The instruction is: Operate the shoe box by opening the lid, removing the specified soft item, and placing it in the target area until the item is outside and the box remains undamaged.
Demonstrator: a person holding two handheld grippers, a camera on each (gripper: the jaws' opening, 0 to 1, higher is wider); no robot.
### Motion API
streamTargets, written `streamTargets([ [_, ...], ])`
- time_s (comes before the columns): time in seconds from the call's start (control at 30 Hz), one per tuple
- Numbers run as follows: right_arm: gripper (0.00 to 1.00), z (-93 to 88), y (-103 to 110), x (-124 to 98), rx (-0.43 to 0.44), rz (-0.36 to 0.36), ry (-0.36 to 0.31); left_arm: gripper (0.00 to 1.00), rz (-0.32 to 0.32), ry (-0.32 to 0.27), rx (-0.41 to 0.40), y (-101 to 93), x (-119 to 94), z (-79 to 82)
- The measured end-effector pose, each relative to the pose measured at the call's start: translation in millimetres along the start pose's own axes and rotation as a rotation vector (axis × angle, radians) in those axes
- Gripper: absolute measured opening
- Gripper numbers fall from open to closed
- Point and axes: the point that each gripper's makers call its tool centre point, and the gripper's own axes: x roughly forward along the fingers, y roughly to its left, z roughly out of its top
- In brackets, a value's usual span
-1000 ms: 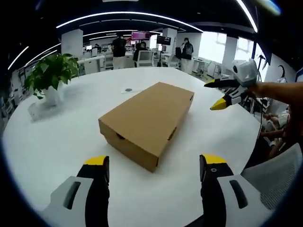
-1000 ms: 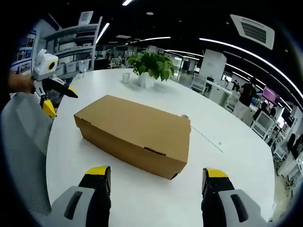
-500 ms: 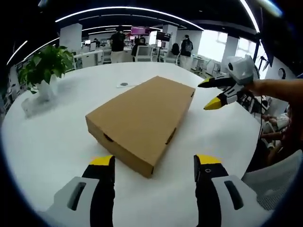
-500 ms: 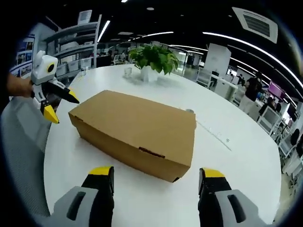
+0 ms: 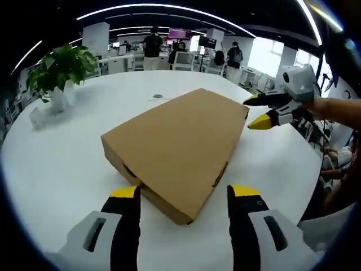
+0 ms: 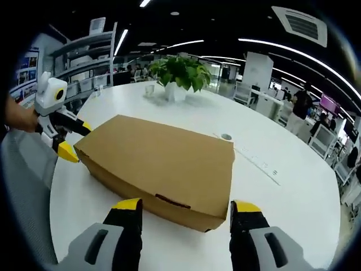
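Observation:
A closed brown cardboard shoe box (image 5: 180, 144) lies on the round white table (image 5: 62, 164). My left gripper (image 5: 183, 195) stands open at one short end, its yellow-tipped jaws on either side of the box's near corner. At one long side of the box (image 6: 163, 166) my right gripper (image 6: 186, 208) is open too, jaws astride the lid's edge. In the left gripper view the right gripper (image 5: 265, 111) hangs at the far right beside the box. In the right gripper view the left gripper (image 6: 70, 141) shows at the box's left end. The soft item is hidden inside the box.
A potted green plant (image 5: 56, 73) in a white pot stands at the table's far side, also seen as the plant (image 6: 179, 76). A small round disc (image 6: 226, 136) lies on the table behind the box. A grey chair back (image 6: 25, 186) is near the table edge. People and desks fill the office behind.
Both grippers have moved in closer to the box, which now looms larger between each pair of jaws. The box itself lies where it was, lid still shut.

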Motion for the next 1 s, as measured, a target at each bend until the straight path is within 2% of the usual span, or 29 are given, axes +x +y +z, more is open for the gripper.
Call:
streamTargets([
  [0.07, 0.6, 0.3, -1, 1, 0.01, -0.001, -0.001, 0.59, 0.007, -0.003, -0.008, 2.0, 0, 0.7],
  [0.1, 0.59, 4.9, -2, 2, 0.091, -0.011, -0.027, 0.58, 0.019, -0.003, -0.01, 4.2, -1, 0.9],
  [0.13, 0.59, 1.8, -2, 1, 0.055, 0.0, -0.005, 0.59, 0.017, -0.004, -0.01, 3.7, 0, 1.2],
  [0.2, 0.6, 1.6, 0, 2, 0.063, -0.006, -0.008, 0.58, 0.028, -0.001, 0.02, 5.2, 1, 1.2],
  [0.37, 0.58, 1.2, 2, -2, 0.092, -0.006, -0.012, 0.58, 0.029, 0.006, 0.028, 7.0, 2, 1.7],
  [1.0, 0.55, -1.0, 11, -4, 0.133, -0.063, -0.029, 0.56, -0.036, 0.032, 0.066, 21.6, -2, 2.4],
])
